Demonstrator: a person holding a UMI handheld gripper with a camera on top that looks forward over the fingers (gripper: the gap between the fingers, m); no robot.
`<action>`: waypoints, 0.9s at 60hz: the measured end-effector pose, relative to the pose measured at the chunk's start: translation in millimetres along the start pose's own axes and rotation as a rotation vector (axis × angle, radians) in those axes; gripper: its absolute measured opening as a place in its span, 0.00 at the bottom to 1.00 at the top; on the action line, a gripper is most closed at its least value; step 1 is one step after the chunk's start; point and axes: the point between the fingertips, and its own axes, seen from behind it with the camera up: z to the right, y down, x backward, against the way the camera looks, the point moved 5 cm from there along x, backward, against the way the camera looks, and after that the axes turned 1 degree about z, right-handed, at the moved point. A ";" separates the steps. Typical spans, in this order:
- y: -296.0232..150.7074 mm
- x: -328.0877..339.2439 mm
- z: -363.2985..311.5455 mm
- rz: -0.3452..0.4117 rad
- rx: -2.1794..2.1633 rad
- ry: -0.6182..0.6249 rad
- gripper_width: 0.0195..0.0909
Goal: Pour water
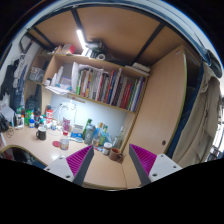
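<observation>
We see gripper (110, 165) w/ fingers apart, nothing btw them. Bottles (95, 133) stand on desk (40, 150) beyond the fingers, approx. 11 o'clock, near bookshelf (100, 85).

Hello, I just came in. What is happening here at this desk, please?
A person holds a handheld gripper above a wooden desk. Its fingers are open and hold nothing. Beyond them, several bottles and small containers stand along the back of the desk, under a shelf of books. No pouring has begun yet: the gripper is apart from every bottle and cup, so it seems to be at the approach stage.
</observation>
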 end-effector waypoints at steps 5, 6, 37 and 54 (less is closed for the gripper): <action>-5.8 -11.9 3.2 0.013 0.011 -0.002 0.86; -6.7 -13.1 3.5 0.014 0.014 -0.001 0.86; 38.6 -65.5 -56.7 0.014 -0.087 -0.148 0.86; 104.9 -153.9 -197.6 0.072 -0.154 -0.299 0.86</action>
